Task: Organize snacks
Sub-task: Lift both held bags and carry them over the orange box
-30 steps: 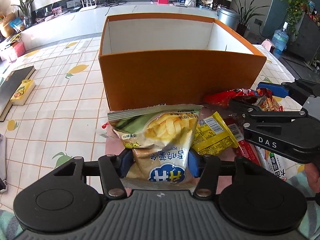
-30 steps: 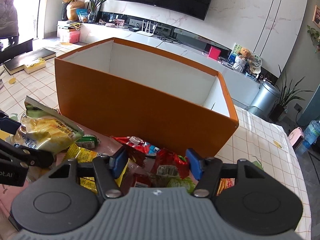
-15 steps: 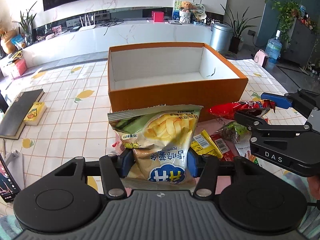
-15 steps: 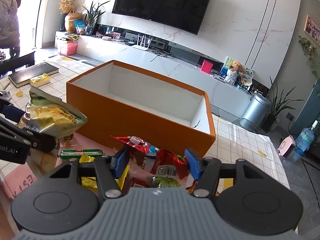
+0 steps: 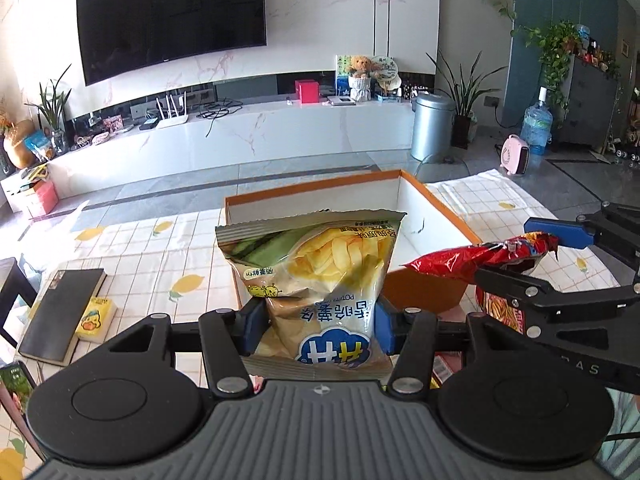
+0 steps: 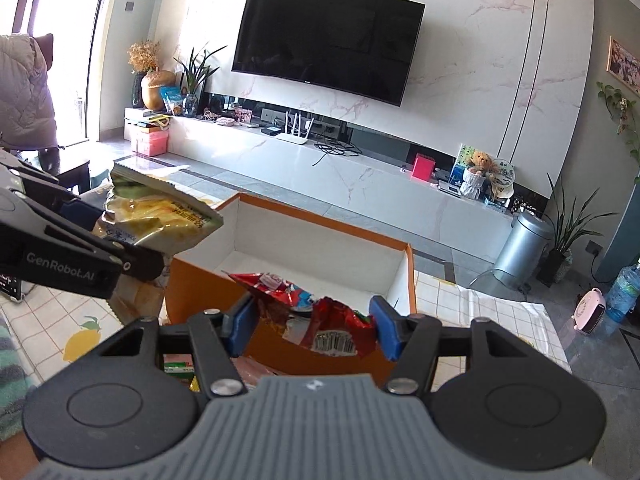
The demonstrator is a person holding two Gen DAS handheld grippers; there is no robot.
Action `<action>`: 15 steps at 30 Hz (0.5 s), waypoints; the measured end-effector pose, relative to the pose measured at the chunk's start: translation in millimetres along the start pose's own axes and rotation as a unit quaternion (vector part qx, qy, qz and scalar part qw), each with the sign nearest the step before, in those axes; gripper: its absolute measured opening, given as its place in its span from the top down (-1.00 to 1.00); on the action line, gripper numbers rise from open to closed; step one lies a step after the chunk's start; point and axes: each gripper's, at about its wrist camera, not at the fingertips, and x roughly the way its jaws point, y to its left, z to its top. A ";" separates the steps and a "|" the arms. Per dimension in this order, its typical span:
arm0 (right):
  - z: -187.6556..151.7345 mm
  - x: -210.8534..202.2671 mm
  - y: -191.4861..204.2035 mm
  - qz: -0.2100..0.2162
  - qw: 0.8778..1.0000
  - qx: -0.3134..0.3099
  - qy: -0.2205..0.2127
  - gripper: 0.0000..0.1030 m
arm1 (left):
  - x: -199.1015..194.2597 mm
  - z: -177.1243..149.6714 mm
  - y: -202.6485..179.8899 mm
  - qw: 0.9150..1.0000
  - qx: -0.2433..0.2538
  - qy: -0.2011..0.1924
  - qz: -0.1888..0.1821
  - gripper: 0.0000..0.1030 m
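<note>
Both lifted off the table since a sec ago – left gripper (image 5: 316, 328) clamped on chips bag (image 5: 320, 276), right gripper (image 6: 314, 326) on red packet (image 6: 316, 320), now held before the empty orange box (image 6: 412, 276) – drop-in probably next.

Left wrist view: sits just behind the left claw (image 5: 318, 326), looking forward and down along its fingers over the table (image 5: 160, 248), close in. Right wrist view: same mounting behind the right claw (image 6: 314, 326). Both face the orange box (image 5: 424, 288) and the wall television (image 6: 324, 42) beyond; each catches the other claw at frame edge.
</note>
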 end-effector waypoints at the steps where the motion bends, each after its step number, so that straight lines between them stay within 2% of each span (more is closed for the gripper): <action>1: 4.5 1.7 -0.5 0.002 1.000 0.000 -0.001 -0.13 | 1.3 4.5 2.7 1.000 -0.003 -0.004 -0.004 -0.18; 9: 39.0 35.8 -3.6 0.007 1.000 -0.018 0.000 -0.13 | 37.2 42.0 14.0 1.000 -0.006 -0.018 -0.003 -0.18; 15: 49.6 88.6 -5.3 0.007 0.999 -0.038 0.034 -0.13 | 81.9 52.1 20.3 1.000 0.006 0.021 -0.009 -0.18</action>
